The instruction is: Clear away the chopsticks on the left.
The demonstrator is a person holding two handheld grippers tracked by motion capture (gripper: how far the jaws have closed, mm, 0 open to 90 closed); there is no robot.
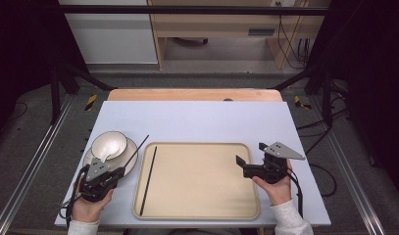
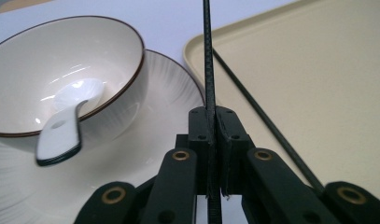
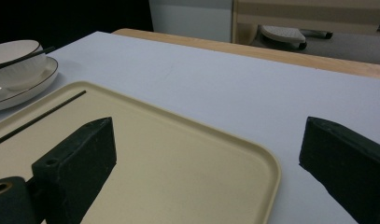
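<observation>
Pale lavender-grey covered the table top (image 1: 197,117) in the high view, with a wooden edge at its far side and a dim room floor beyond. On it lay a beige rectangular plastic tray (image 1: 202,196), one thin black chopstick (image 1: 148,179) lying along its left side, and left of the tray a white ribbed plate (image 1: 132,164) bearing a white dark-rimmed bowl (image 1: 110,143). The left gripper (image 1: 119,171) sat at the plate's near edge, clenched on a second thin black chopstick (image 1: 137,152) that slanted up over the tray's left rim. The right gripper (image 1: 249,157) hovered over the tray's right side. From the left gripper view, the held chopstick (image 2: 208,56) ran straight up between the shut pads, and a white ceramic spoon (image 2: 66,123) rested in the bowl (image 2: 61,70). In the right gripper view the jaws stood wide apart with nothing between them. To do the step well, I judged, the held stick should be carried low and level, then laid parallel beside its mate on the tray before letting go, keeping its tip off the bowl.
</observation>
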